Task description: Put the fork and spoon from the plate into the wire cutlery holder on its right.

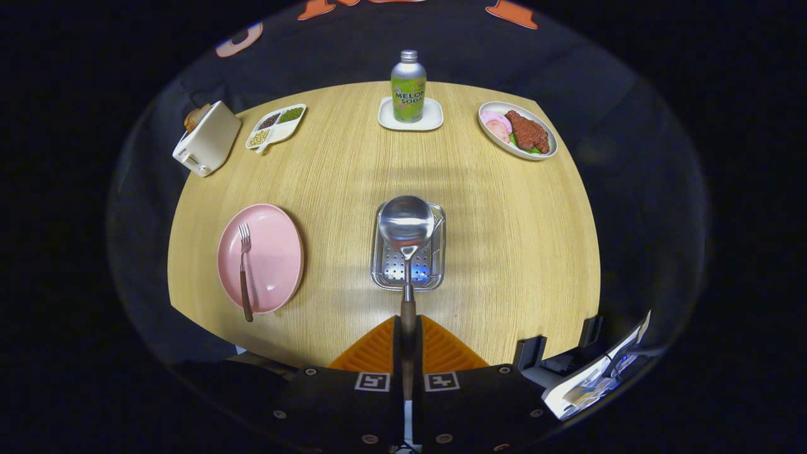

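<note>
My gripper [408, 328] is shut on the spoon's brown handle, its orange fingers [372, 350] pressing on it from both sides. The spoon [406, 224] points straight ahead, its shiny bowl hanging over the metal cutlery holder [436, 265], a perforated steel tray on the wooden table just beyond the fingers. To the left of the holder sits the pink plate [271, 252]. The fork [243, 271] lies on that plate with its tines pointing away and its brown handle sticking over the near rim.
At the table's far side stand a green soda bottle [408, 88] on a white coaster, a plate of food [518, 130] to the right, a divided dish of beans [276, 126] and a white toaster [207, 139] to the left. Near my right lies some dark equipment [592, 372].
</note>
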Demonstrator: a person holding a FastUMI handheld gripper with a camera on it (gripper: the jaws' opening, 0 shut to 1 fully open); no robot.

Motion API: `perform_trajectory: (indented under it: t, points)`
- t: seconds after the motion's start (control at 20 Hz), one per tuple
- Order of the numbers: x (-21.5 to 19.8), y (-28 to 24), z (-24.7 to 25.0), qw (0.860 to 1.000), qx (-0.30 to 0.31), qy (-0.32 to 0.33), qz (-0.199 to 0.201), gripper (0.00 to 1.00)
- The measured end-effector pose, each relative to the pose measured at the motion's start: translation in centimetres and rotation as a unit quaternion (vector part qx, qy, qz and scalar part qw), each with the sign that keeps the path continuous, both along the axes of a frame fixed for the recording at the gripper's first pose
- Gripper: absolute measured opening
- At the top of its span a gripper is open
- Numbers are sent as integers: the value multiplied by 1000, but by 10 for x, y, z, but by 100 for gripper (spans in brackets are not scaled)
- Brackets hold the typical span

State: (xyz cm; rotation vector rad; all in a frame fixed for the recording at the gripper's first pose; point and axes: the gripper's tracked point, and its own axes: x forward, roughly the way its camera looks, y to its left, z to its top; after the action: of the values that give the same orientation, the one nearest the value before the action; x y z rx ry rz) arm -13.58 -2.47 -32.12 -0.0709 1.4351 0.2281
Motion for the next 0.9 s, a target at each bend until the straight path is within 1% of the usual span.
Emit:
perform_trajectory:
  t: [0.25,0.5,0.7,0.9]
  points:
    - [6,-2,-13,999,6,34,-10,5]
    - [10,3,-19,998,18,54,-6,8]
    - [21,2,-23,999,12,49,-13,8]
    - [33,3,-25,999,12,36,-36,8]
